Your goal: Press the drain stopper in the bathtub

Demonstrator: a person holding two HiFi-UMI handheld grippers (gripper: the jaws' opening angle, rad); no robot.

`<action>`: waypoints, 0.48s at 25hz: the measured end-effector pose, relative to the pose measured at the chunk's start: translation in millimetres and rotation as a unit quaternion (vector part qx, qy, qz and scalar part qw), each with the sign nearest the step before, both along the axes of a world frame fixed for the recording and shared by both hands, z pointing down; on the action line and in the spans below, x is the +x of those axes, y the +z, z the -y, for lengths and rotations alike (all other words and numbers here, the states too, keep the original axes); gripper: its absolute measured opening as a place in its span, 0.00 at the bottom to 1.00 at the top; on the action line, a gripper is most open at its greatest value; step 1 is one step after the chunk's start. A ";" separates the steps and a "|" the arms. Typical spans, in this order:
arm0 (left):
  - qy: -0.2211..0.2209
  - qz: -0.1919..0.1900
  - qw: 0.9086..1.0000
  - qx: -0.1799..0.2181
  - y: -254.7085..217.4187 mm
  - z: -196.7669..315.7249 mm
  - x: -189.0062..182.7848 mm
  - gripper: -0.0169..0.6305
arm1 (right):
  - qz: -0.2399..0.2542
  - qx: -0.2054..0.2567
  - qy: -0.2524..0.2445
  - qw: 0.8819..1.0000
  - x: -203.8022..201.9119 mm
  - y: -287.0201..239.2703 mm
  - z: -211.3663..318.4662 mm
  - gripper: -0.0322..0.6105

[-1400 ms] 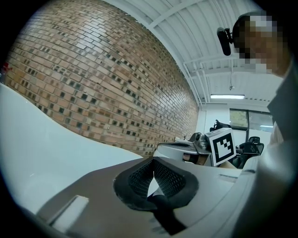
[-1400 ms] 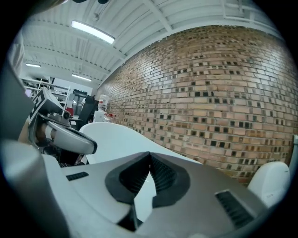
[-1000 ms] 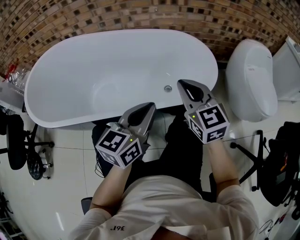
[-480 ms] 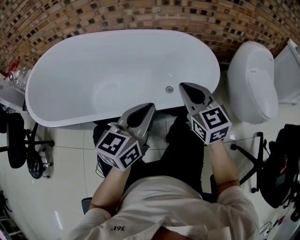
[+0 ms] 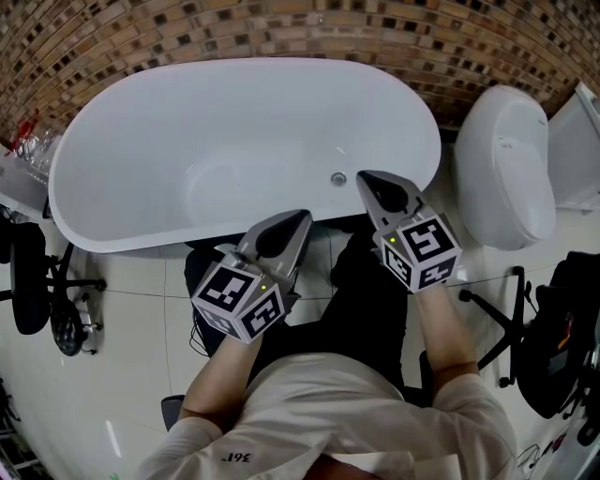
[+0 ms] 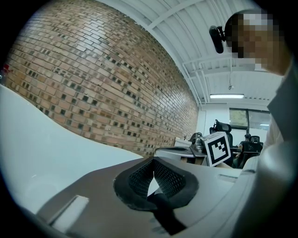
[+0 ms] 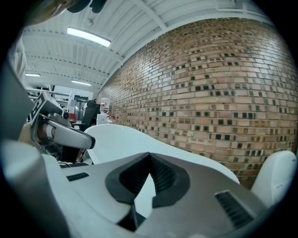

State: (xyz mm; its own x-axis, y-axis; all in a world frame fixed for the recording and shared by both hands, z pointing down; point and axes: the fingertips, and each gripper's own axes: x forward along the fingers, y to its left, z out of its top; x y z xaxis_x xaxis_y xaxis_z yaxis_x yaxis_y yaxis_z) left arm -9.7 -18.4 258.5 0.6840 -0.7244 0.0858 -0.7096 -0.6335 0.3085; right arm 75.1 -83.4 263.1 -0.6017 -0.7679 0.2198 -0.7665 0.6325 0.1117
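The white oval bathtub (image 5: pixel 122 239) lies across the head view below a brick wall. A small round metal fitting (image 5: pixel 338 178) sits on its inner wall near the right end; I cannot tell whether it is the drain stopper. My right gripper (image 5: pixel 364 175) is shut and empty, its tip over the tub's near rim just right of that fitting. My left gripper (image 5: pixel 302 216) is shut and empty, held outside the tub in front of its near rim. In the left gripper view the jaws (image 6: pixel 152 160) meet over the tub's white rim (image 6: pixel 42 148). The right gripper (image 7: pixel 149 155) points along the tub (image 7: pixel 139 139).
A white toilet (image 5: pixel 506 169) stands right of the tub. The brick wall (image 5: pixel 281 28) runs behind both. Black office chairs stand on the white tile floor at the left (image 5: pixel 37 281) and the right (image 5: pixel 553 328). The person's dark trousers (image 5: pixel 366 300) fill the space below the grippers.
Both grippers have dropped very slightly in the head view and stay shut. The right tip remains beside the round fitting.
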 end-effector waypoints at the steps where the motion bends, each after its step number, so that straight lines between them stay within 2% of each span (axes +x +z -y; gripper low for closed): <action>1: 0.000 -0.001 1.000 -0.001 0.9 0.0 -0.1 0.03 | -0.001 -0.001 -0.002 1.000 -1.2 0.8 -0.1 0.07; 12: -0.001 -0.003 1.000 -0.004 5.4 -2.7 -0.2 0.03 | -0.014 -0.003 -0.007 1.000 -4.6 7.1 -2.2 0.08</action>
